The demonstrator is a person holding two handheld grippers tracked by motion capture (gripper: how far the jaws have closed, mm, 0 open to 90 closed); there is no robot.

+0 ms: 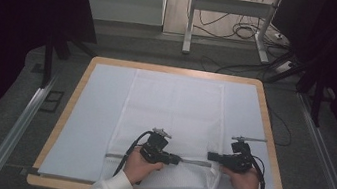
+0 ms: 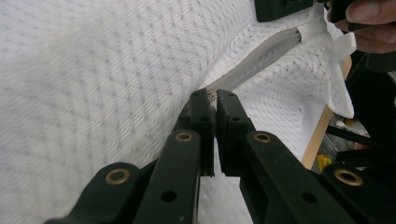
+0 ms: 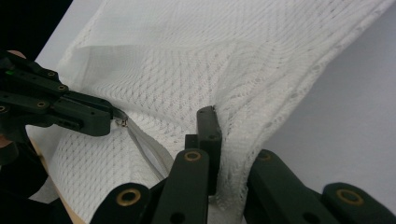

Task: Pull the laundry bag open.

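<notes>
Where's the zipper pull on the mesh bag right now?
In the left gripper view, the zipper pull sits pinched at the left gripper tips, on the grey zipper.

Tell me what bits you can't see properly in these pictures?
- Zipper pull: left gripper view, tucked between the left gripper's shut jaws.
- Mesh bag's near left part: high view, covered by the hand and sleeve.
- Right gripper's far jaw tip: right gripper view, buried in bunched mesh.
- Mesh at left: left gripper view, blurred.
</notes>
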